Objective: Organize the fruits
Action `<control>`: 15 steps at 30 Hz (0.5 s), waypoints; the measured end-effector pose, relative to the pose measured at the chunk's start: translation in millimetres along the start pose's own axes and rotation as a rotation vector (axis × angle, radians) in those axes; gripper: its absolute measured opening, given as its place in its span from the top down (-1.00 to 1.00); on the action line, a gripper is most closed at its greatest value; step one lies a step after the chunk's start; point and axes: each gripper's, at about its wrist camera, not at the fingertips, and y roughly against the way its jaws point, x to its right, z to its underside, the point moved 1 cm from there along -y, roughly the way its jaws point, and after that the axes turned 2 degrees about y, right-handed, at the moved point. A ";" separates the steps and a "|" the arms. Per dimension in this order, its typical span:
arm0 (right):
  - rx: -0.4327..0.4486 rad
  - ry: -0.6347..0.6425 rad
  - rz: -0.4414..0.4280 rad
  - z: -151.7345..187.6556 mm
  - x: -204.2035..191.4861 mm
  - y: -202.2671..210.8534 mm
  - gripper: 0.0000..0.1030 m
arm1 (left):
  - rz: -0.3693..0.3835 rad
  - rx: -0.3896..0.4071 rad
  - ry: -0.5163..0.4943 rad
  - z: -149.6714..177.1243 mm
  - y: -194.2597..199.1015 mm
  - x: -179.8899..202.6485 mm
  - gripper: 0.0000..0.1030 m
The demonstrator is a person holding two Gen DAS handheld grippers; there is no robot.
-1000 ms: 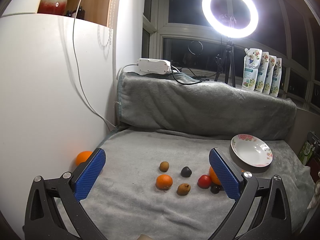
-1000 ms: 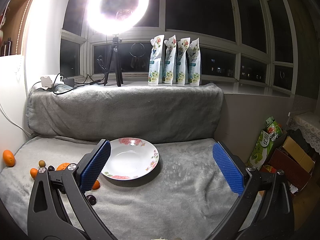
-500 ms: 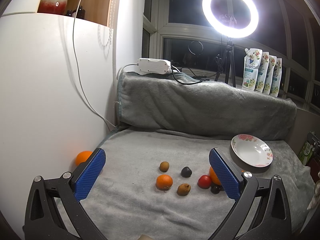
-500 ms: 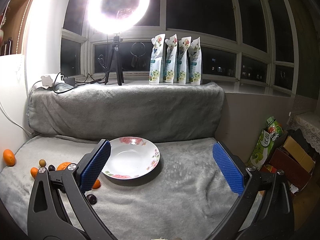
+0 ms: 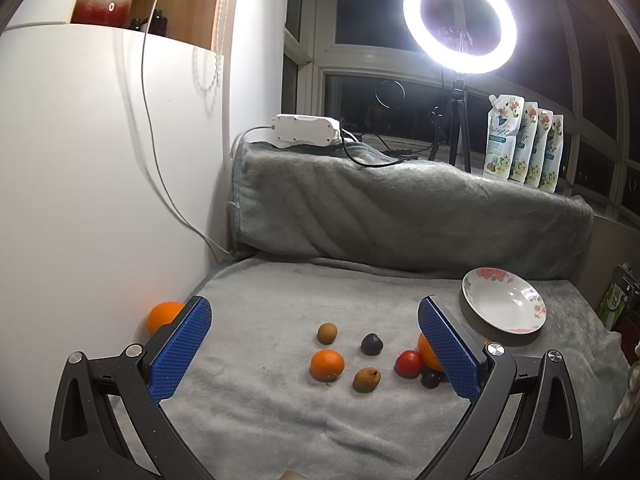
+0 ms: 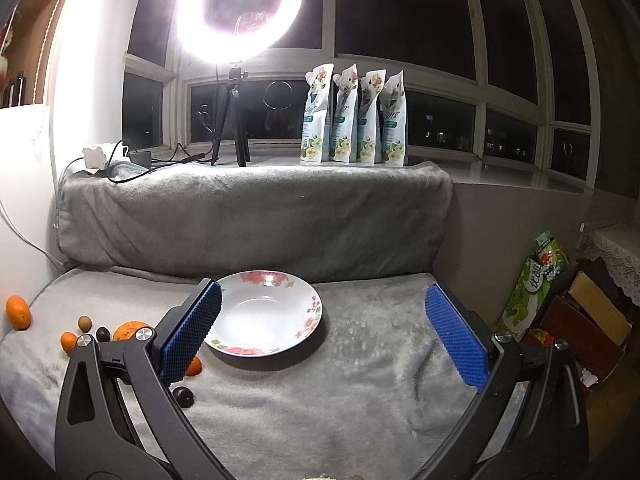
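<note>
Nothing has shifted since the earlier frames. Left gripper (image 5: 314,344) hangs spread wide and empty above the scattered fruit: small orange (image 5: 327,365), tomato (image 5: 409,363), dark plum (image 5: 371,344). Right gripper (image 6: 322,334) likewise gapes, holding nothing, over the empty flowered plate (image 6: 310,308) on the grey blanket (image 6: 360,400).

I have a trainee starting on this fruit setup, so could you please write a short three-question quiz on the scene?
1. True or false: the plate holds fruit.
2. Which fruit lies apart by the white wall? A) red fruit B) large orange C) dark fruit
3. Fill in: the left gripper and the right gripper are both ____.

Key: 1 false; 2 B; 3 open.
</note>
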 end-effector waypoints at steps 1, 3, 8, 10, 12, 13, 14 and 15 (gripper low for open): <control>-0.002 0.001 -0.001 0.7 -1.7 0.3 -1.00 | 0.001 -0.001 -0.001 0.4 -0.8 0.1 -0.99; -0.009 0.000 -0.006 2.9 -0.4 -2.7 -1.00 | 0.004 -0.004 -0.003 1.7 -2.7 1.1 -0.99; -0.035 -0.001 -0.034 3.8 1.2 -11.2 -1.00 | 0.023 -0.016 -0.008 5.2 -9.9 4.6 -0.99; -0.044 -0.002 -0.045 4.3 1.2 -14.0 -1.00 | 0.035 -0.025 -0.006 6.6 -14.5 5.7 -0.99; -0.058 -0.011 -0.067 5.4 2.4 -16.3 -1.00 | 0.055 -0.036 -0.007 8.0 -19.8 6.8 -0.99; -0.067 -0.018 -0.079 6.3 2.5 -17.8 -1.00 | 0.067 -0.042 -0.010 8.7 -23.4 7.9 -0.99; -0.076 -0.025 -0.095 7.6 2.9 -19.4 -1.00 | 0.072 -0.044 -0.011 9.0 -24.6 8.6 -0.99; -0.086 -0.033 -0.113 8.8 2.7 -21.4 -1.00 | 0.083 -0.050 -0.013 9.1 -27.5 9.8 -0.99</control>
